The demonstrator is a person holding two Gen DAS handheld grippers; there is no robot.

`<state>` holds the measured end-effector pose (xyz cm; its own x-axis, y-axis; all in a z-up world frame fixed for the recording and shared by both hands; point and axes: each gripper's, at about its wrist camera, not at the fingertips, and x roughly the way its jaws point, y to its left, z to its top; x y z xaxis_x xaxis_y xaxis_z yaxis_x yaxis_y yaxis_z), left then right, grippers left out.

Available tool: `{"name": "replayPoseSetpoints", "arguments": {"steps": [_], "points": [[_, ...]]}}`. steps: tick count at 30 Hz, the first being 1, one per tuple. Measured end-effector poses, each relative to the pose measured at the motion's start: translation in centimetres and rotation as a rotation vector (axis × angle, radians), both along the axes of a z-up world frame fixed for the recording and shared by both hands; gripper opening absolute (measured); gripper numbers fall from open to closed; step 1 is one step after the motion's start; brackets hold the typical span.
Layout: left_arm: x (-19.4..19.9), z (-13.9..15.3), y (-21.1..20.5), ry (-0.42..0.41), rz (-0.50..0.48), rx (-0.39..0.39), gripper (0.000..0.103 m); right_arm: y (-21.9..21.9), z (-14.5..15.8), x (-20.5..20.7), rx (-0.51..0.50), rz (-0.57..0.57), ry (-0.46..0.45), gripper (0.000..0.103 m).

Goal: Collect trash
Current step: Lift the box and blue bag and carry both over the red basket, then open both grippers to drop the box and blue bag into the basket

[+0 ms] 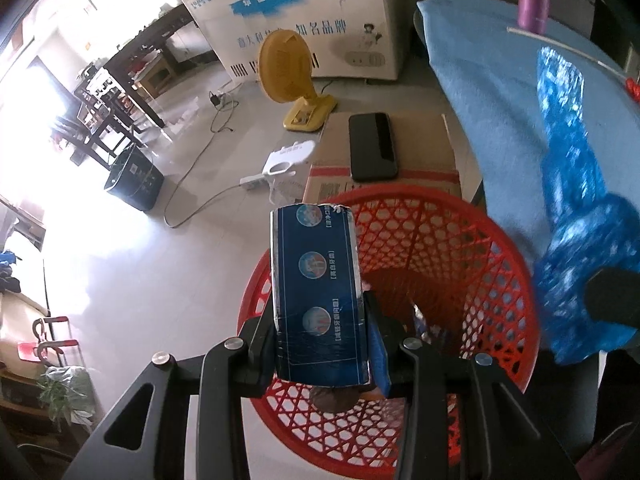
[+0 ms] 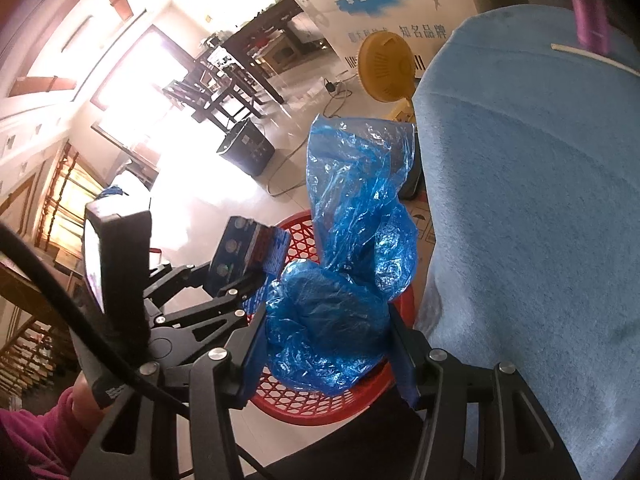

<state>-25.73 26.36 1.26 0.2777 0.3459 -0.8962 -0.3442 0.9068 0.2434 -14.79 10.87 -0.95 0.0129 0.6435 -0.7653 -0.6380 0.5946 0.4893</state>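
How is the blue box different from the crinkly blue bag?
The blue box is stiff, flat-sided and dark, with round pictures printed on it; the blue bag is soft, crumpled, see-through plastic with no pictures. The box is held in the left tongs; the bag is bunched in the right tongs. Both are blue, both are gripped, and both are over the red basket.

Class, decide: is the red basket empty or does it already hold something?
Not empty: through the red basket mesh, small scraps lie at its bottom; what they are, cannot tell.

Two black grippers (image 1: 324,344) (image 2: 326,344) with blue pads (image 1: 378,356), silver screws (image 2: 219,354) and cut-out arms; black cable (image 2: 80,312); magenta sleeve (image 2: 36,440).
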Motion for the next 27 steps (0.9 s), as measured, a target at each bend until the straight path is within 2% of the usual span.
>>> {"name": "replayPoseSetpoints", "arguments": {"steps": [15, 27], "points": [[0.0, 0.0, 0.3, 0.057, 0.02, -0.033, 0.04, 0.2, 0.3, -0.4, 0.008, 0.067, -0.025, 0.057], [-0.3, -0.1, 0.4, 0.084, 0.02, -0.056, 0.041, 2.0, 0.0, -1.3, -0.013, 0.16, -0.03, 0.058]]}}
